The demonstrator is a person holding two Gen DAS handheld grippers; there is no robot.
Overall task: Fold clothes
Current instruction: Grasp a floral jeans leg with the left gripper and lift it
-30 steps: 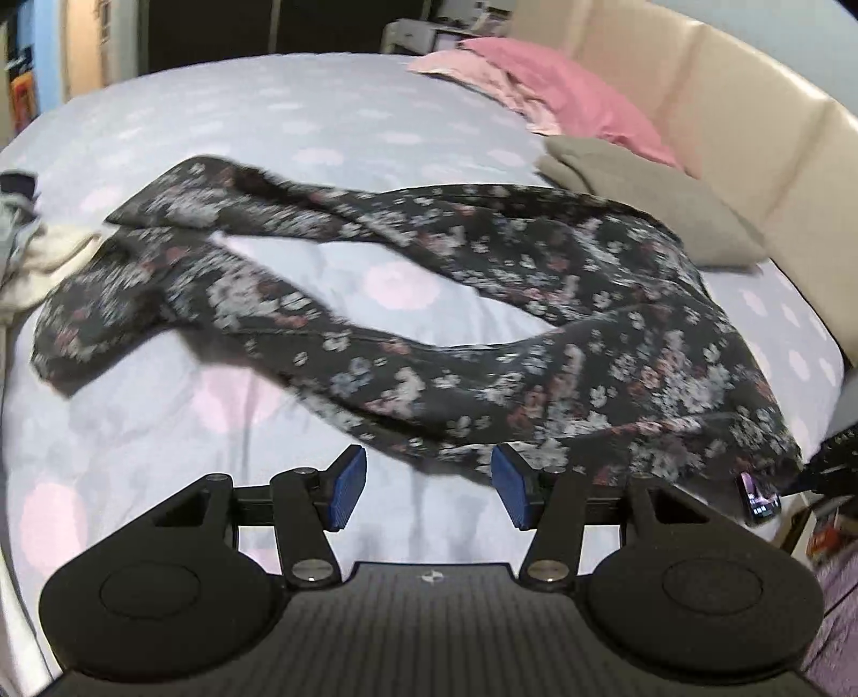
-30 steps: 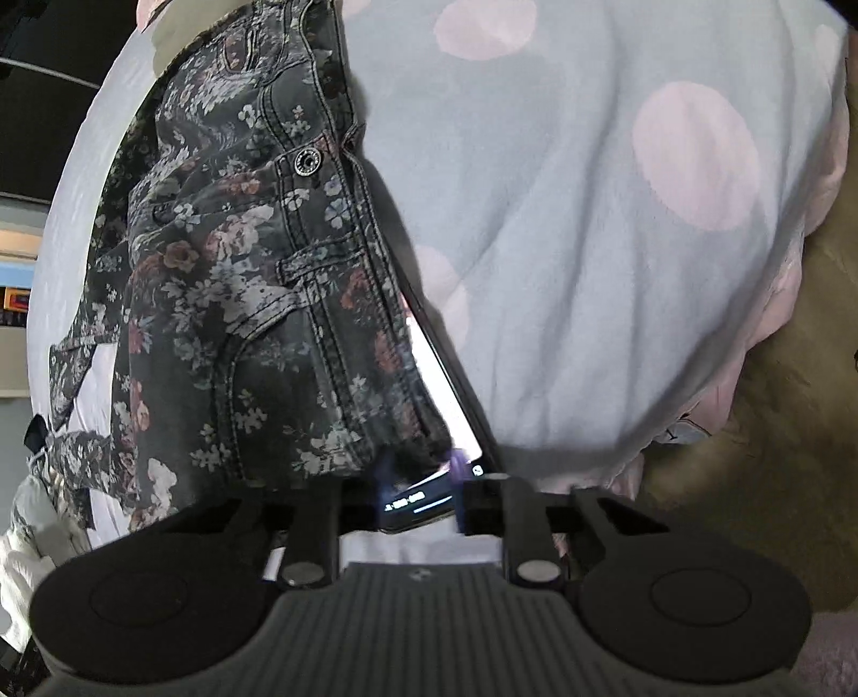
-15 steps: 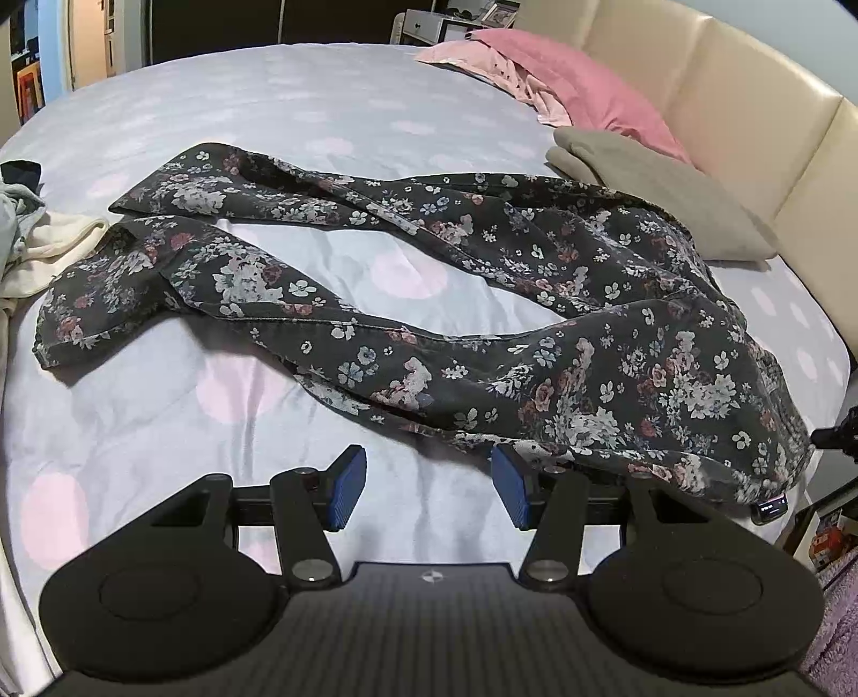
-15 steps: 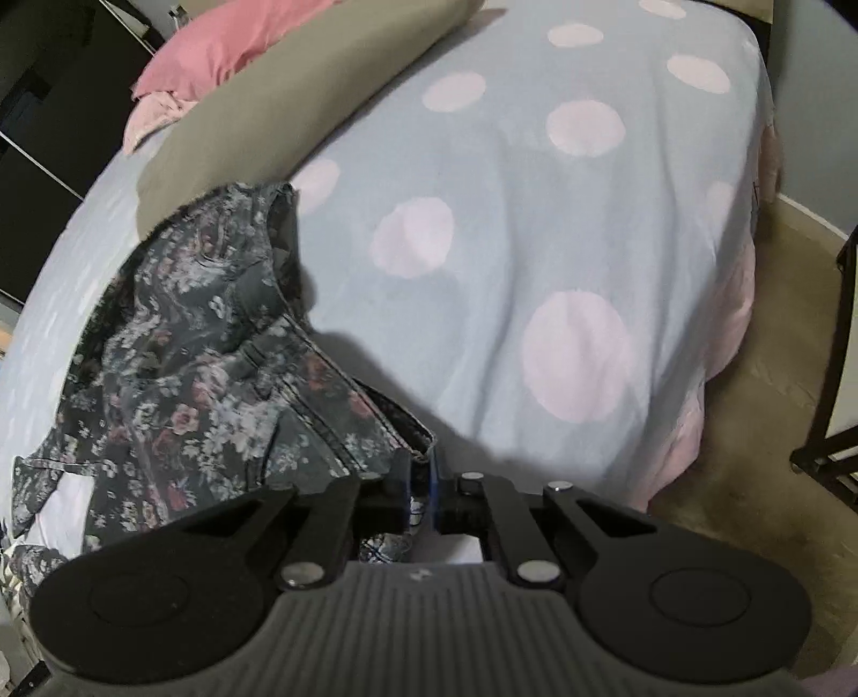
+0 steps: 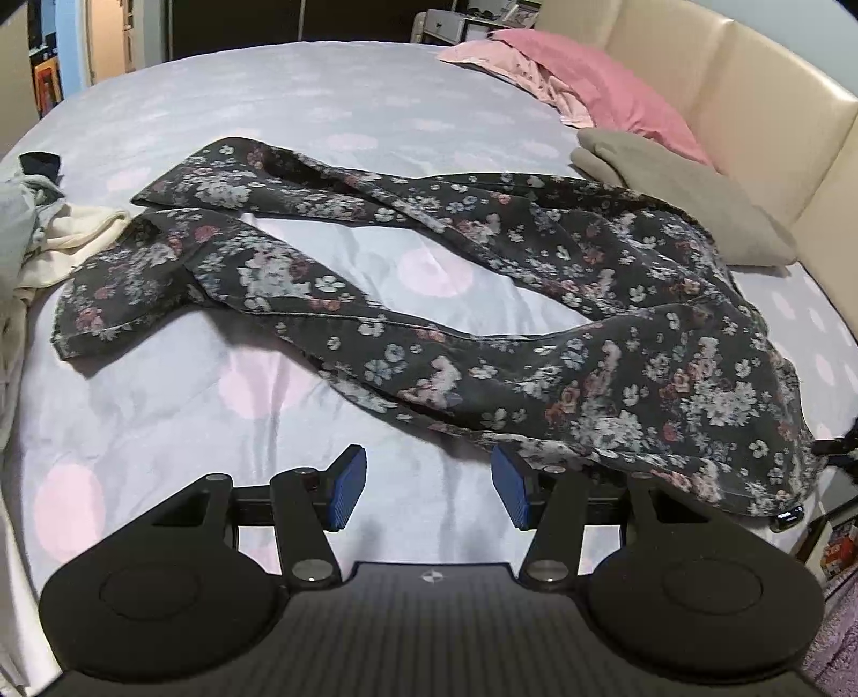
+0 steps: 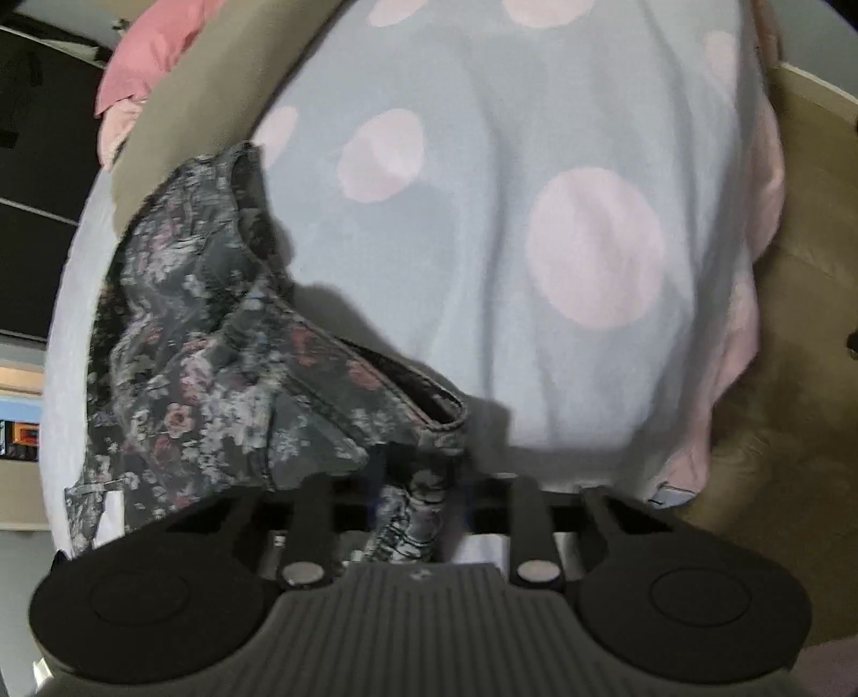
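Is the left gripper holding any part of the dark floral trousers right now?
No: the left gripper fingers stand apart over bare spotted bedsheet, beside the dark floral trousers.

A big bed [image 5: 332,96] fills most of the room. Its cover is pale blue with large pink dots. At the far right stands a padded cream headboard [image 5: 751,96]. A pink pillow [image 5: 606,86] and a grey-brown pillow [image 5: 692,198] lie next to it. Behind the bed the room is dark, with a dark wardrobe [image 5: 236,24] and a small white cabinet [image 5: 456,24]. A bright doorway [image 5: 107,37] shows at the far left. Beside the bed the floor [image 6: 777,407] is brownish.
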